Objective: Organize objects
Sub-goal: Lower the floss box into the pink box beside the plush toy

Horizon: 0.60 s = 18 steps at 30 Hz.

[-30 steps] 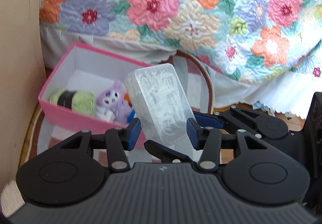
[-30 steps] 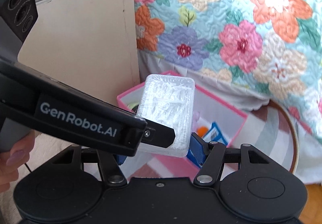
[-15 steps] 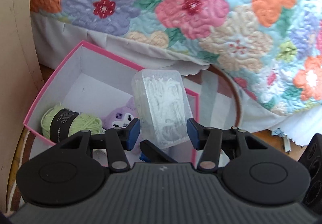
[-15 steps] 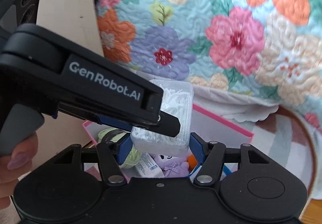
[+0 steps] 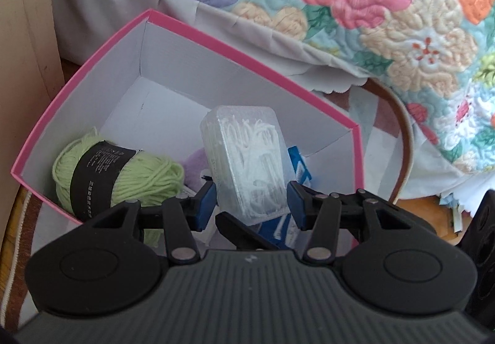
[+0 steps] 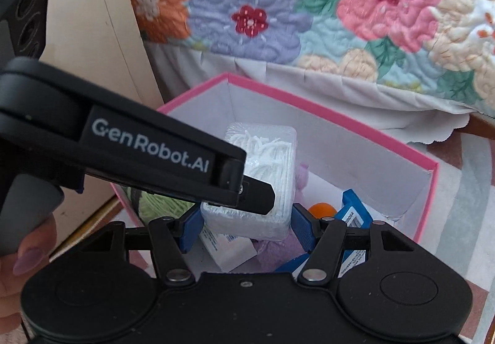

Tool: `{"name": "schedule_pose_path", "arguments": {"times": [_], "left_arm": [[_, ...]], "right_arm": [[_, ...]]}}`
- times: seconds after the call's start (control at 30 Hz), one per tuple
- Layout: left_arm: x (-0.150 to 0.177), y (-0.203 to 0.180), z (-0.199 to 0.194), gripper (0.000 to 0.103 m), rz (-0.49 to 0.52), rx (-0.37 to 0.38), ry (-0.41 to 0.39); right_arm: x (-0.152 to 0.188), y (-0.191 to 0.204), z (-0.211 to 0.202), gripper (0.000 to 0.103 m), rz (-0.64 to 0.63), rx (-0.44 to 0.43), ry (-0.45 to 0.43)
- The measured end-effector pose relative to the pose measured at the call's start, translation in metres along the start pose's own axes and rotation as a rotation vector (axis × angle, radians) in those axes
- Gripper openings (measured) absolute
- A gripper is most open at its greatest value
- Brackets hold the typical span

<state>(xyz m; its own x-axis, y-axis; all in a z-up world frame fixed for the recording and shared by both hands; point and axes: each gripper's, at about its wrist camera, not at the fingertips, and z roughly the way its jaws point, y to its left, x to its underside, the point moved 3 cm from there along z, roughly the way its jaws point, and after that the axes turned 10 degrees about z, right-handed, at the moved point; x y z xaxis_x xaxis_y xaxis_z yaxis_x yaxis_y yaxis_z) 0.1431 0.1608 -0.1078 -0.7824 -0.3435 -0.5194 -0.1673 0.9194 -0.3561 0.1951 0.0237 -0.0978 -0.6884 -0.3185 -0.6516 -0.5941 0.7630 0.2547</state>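
both tongs, left [image 5: 250,203] and right [image 6: 244,226], are pinching the clear plastic case of white picks [image 5: 247,158] from crossed sides, and i am holding it, long axis pointing away, just over the pink box [image 5: 247,64] below.

Pink box [image 5: 216,44]: far half of floor bare; near half blocked by green yarn [image 5: 123,174] and small items.
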Motion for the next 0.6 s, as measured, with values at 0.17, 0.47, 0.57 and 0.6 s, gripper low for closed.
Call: {"name": "schedule_pose_path", "arguments": {"times": [0.17,0.47,0.57,0.6], "left_arm": [[0.002,-0.005,0.007,0.043,0.067,-0.056,0.035],[0.006,0.001,0.024,0.035,0.065,-0.016,0.045],[0.008,0.004,0.026,0.025,0.079,-0.064,0.055],[0.009,0.005,0.027,0.025,0.089,-0.081,0.06]], "right_arm": [[0.003,-0.001,0.012,0.067,0.038,-0.007,0.039],[0.004,-0.019,0.025,0.067,0.133,0.003,0.116],[0.01,-0.022,0.022,0.068,0.12,0.016,0.113],[0.011,-0.021,0.019,0.068,0.112,0.03,0.101]]}}
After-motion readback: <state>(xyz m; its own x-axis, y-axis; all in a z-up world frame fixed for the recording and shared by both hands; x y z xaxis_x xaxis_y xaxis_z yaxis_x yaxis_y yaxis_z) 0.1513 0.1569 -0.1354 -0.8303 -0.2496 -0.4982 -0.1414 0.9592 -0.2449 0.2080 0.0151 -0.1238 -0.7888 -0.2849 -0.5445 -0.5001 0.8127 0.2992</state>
